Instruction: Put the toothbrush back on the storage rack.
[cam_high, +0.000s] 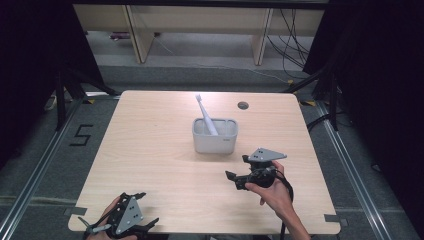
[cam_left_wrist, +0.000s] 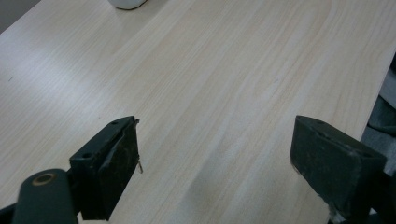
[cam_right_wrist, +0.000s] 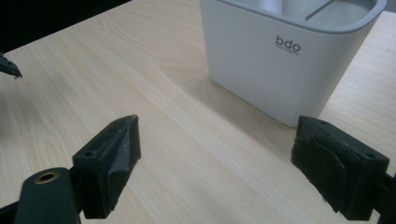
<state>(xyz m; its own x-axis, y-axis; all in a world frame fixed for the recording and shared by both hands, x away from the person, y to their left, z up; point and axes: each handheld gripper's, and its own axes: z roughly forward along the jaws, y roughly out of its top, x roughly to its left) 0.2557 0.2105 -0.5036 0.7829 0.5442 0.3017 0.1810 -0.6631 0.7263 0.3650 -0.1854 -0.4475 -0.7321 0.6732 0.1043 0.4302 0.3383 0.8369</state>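
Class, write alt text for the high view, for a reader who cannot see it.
A white toothbrush stands tilted in a white holder at the middle of a wooden table. The right tongs are open just in front of the holder; the left tongs are open at the near edge.

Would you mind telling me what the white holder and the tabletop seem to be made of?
The holder looks like matte moulded plastic: smooth rounded corners, an even grey-white surface, printed "bdo" lettering. The tabletop looks like pale wood or a wood-grain laminate, with fine straight grain and a soft sheen.
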